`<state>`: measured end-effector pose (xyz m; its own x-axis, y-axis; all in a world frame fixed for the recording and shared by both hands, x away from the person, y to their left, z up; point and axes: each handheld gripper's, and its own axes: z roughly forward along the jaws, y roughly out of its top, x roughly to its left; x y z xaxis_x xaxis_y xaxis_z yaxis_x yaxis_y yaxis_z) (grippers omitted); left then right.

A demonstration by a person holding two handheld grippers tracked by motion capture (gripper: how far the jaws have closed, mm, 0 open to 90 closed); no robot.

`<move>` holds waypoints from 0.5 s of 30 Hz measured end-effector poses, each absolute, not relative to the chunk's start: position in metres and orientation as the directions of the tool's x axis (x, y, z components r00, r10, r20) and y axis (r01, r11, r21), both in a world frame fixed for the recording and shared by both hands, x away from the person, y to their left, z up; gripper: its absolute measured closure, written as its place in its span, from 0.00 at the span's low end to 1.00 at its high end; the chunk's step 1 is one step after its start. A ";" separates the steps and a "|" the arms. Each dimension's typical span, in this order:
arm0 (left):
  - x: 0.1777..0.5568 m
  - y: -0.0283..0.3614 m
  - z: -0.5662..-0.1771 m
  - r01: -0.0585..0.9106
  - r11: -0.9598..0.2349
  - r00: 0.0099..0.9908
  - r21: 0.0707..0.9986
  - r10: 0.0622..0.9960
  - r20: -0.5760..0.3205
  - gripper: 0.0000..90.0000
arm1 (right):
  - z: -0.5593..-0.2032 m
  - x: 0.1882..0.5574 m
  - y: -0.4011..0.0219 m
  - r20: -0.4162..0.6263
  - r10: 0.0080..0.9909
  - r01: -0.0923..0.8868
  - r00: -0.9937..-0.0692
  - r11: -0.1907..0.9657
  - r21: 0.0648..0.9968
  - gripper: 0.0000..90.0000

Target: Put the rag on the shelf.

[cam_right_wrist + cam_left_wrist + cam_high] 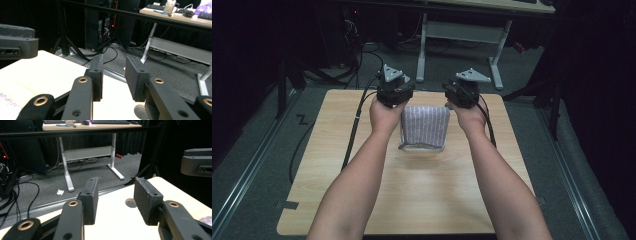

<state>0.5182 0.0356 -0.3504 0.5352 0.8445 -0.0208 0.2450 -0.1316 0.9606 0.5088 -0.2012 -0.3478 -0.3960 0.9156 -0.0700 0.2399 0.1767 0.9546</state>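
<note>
High view: a folded grey-lilac cloth point(425, 127) lies on the far half of the worktop point(422, 200), about in the middle between left and right, its near edge a thick rolled fold. The left claw point(395, 90) hovers just past the cloth's far left corner, the right claw point(465, 90) just past its far right corner. Both are lifted off the cloth, and neither touches it. The cloth looks already doubled into a neat rectangle, so the folding seems largely done; what may be left is one more fold or simply pulling the hands away. I judge this from how the cloth lies, not from any move seen.

Left gripper view: the left claw point(116, 200) is spread, with bare worktop point(112, 225) showing between its jaws and nothing pinched. A sliver of the cloth point(206, 220) shows at the near right corner. The right claw's body point(197, 162) hangs at the right edge.

Right gripper view: the right claw point(113, 77) is spread too, its gap narrower, and holds nothing. A strip of the cloth point(7, 100) shows at the near left, and the left claw's body point(16, 41) sits at the left edge.
</note>
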 end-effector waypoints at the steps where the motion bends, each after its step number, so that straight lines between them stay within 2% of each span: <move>1: 0.514 0.035 -0.349 0.243 -0.132 0.538 0.961 0.842 -0.020 0.60 | -0.348 0.503 -0.202 -0.073 0.914 0.238 -0.399 0.181 0.954 0.76; 9: 0.499 0.037 -0.351 0.249 -0.126 0.539 0.960 0.842 -0.029 0.60 | -0.349 0.485 -0.208 -0.070 0.913 0.242 -0.402 0.180 0.953 0.77; 15: 0.481 0.046 -0.349 0.242 -0.120 0.550 0.963 0.835 -0.034 0.59 | -0.347 0.463 -0.219 -0.070 0.913 0.224 -0.403 0.172 0.959 0.74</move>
